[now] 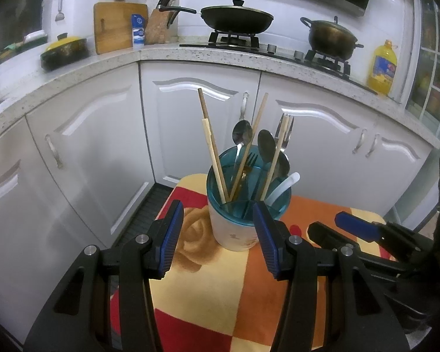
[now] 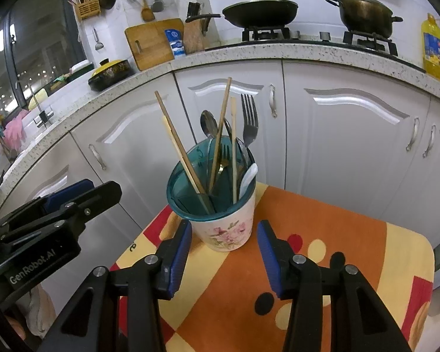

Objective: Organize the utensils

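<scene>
Both grippers, left gripper (image 1: 218, 237) and right gripper (image 2: 223, 256), hover with jaws apart, holding nothing. I see the utensil cup (image 2: 220, 205) upright on the patterned cloth (image 2: 352, 249). I recommend grasping one chopstick (image 2: 179, 143) near its top, lifting vertically.

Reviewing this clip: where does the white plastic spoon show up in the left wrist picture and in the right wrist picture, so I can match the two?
Left wrist view: the white plastic spoon leans out over the right rim of the utensil cup, just above centre.
Right wrist view: the spoon is again at the cup's right rim, near picture centre.
Shared landmark: the yellow oil bottle on the counter, far right in both.
</scene>
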The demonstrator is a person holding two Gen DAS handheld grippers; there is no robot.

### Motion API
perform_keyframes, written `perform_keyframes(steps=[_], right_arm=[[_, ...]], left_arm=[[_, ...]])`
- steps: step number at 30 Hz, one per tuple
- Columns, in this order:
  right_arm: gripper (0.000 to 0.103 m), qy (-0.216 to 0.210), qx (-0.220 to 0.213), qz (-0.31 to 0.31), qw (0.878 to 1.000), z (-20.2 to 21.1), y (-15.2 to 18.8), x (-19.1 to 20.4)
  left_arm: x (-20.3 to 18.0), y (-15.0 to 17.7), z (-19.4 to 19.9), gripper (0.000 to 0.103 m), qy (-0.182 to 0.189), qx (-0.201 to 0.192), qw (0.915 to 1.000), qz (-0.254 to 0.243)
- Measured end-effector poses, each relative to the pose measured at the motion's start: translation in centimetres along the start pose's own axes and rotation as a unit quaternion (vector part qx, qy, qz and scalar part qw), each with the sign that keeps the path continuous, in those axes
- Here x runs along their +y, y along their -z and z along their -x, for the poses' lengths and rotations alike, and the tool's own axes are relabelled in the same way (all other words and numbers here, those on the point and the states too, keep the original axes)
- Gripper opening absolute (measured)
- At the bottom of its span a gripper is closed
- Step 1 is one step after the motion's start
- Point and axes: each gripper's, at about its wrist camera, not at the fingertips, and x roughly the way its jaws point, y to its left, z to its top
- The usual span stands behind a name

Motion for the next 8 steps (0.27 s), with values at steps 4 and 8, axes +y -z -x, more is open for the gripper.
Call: perform_keyframes(steps=[4, 8], right_arm=[[0.051, 0.012, 0.0, -0.01, 1.0, -0.1, 0.4, -1.4], [0.053, 0.034, 0.001, -0.043, 0.999, -0.1, 1.3, -4.8]], left_arm=[[0.0, 0.1, -0.2, 0.049, -0.002, 0.0, 1.0, 0.001], [-0.1, 0.4, -0.9, 0.049, 0.0, 0.012, 0.9999, 0.002]])
